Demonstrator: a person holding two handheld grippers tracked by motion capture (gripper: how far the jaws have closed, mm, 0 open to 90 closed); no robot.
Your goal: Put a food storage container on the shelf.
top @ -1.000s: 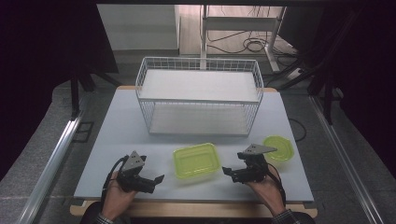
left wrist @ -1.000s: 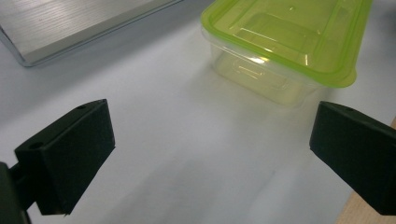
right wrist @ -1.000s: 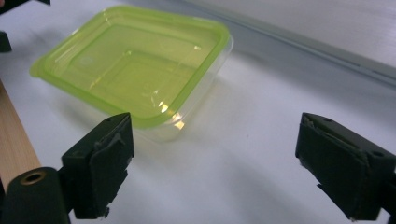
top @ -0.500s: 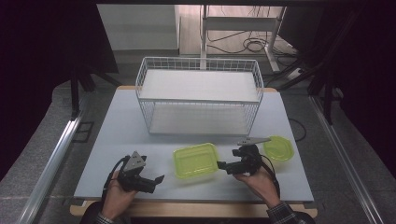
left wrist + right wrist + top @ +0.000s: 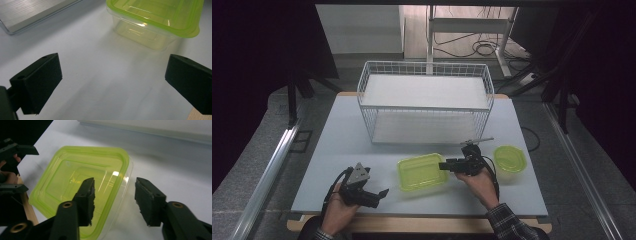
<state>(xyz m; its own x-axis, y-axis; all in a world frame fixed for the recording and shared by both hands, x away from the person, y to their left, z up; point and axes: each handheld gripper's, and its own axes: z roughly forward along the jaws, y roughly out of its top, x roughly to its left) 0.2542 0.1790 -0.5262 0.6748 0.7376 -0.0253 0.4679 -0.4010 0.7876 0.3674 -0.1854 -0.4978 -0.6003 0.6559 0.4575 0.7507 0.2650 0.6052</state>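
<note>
Right gripper [image 5: 447,165] at the box [image 5: 422,171] rim, near the bench's front edge.

Its jaws have just been closing and straddle the box's right rim, one over the lid, one outside; pads not yet pressing. Left gripper [image 5: 379,194] rests released near the front-left corner, jaws wide, box ahead. Basket [image 5: 427,107] stands at the back edge.

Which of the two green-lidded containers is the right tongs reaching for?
The rectangular container at the table's middle; the right tongs straddle its edge. The round container sits untouched behind that hand.
</note>
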